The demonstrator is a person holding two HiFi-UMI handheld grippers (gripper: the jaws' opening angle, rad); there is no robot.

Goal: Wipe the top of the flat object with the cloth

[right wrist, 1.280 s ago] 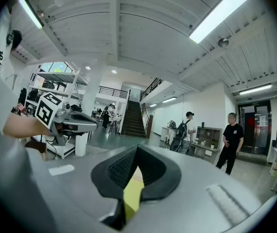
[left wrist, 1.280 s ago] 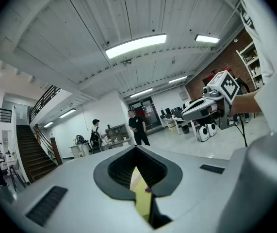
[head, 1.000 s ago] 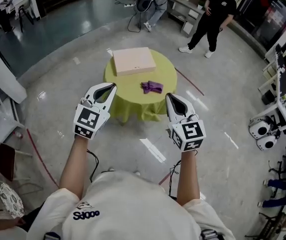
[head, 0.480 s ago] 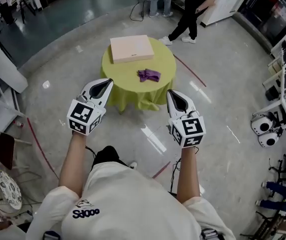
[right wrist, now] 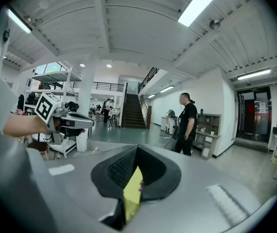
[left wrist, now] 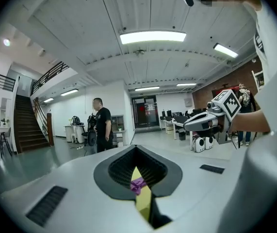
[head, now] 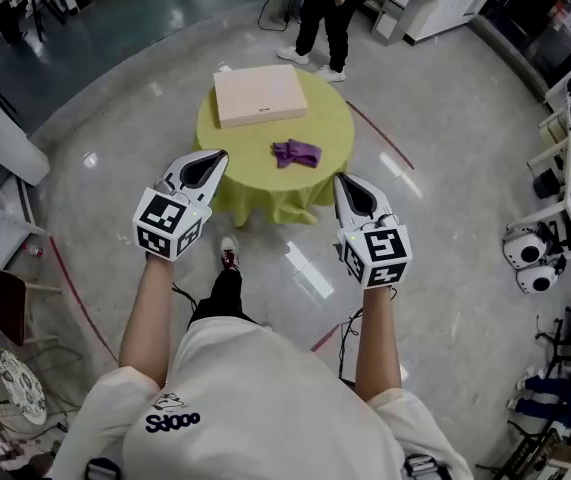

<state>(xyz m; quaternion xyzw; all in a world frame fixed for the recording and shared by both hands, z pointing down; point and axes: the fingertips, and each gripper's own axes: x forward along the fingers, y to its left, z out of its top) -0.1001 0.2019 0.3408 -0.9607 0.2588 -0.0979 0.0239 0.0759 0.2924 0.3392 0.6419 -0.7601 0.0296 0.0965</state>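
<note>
A round counter (head: 227,158) draped in yellow-green fabric stands out on the polished grey floor (head: 465,168). It carries both things the task needs. The flat pale-pink rectangular slab (head: 260,95) lies on the far half of the counter, top face bare and unobstructed. The small crumpled purple cloth (head: 296,153) sits on the counter's near half, apart from the slab and closer to the right-hand edge, within easy reach.

The left tongs (head: 208,165) and the right tongs (head: 350,190) hang short of the counter's near edge, one towards each side, over the floor. Each pair is closed with nothing in it. In each gripper view only a thin slit shows between the jaws, and the counter's yellow fabric shows through it.

Wiping has not begun, and I judge this an approach. The cloth has to be picked up first, so whichever tongs go for it must open before reaching the counter. A person in dark clothes (head: 330,3) stands beyond the counter's far side.
</note>
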